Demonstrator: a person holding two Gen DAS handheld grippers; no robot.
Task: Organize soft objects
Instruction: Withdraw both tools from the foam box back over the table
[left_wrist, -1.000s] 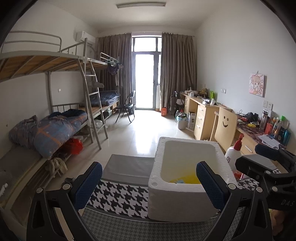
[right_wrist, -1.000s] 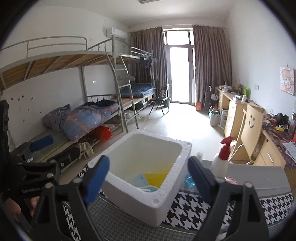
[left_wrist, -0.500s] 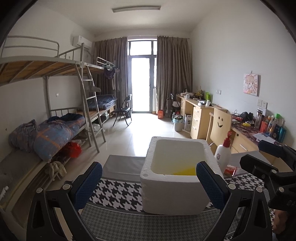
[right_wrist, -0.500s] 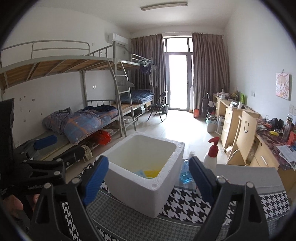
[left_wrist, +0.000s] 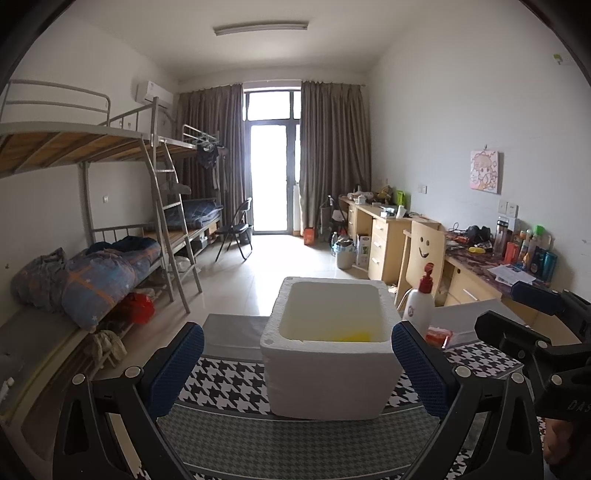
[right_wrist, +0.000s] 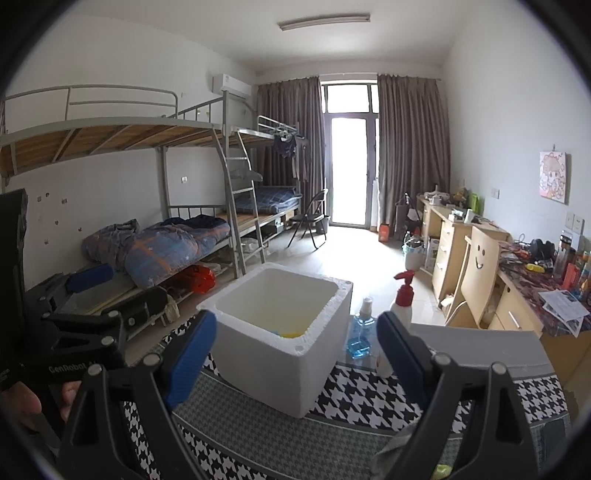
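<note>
The white foam box (left_wrist: 328, 354) on the houndstooth-covered desk (left_wrist: 229, 391) holds something yellow (left_wrist: 354, 336) low inside, a red-capped spray bottle (right_wrist: 402, 299) and blue bottle (right_wrist: 360, 332) beside it, both grippers, left (left_wrist: 295, 369) and right (right_wrist: 295, 347), with fingers spread wide and empty.

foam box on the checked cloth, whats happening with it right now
A person holds a hand-held gripper in each hand, both aimed at the white foam box on the houndstooth cloth. The left hand-held gripper and the right hand-held gripper are both open and empty, short of the box. Something yellow lies inside it. A red-topped spray bottle and a blue bottle stand beside the box.
</note>
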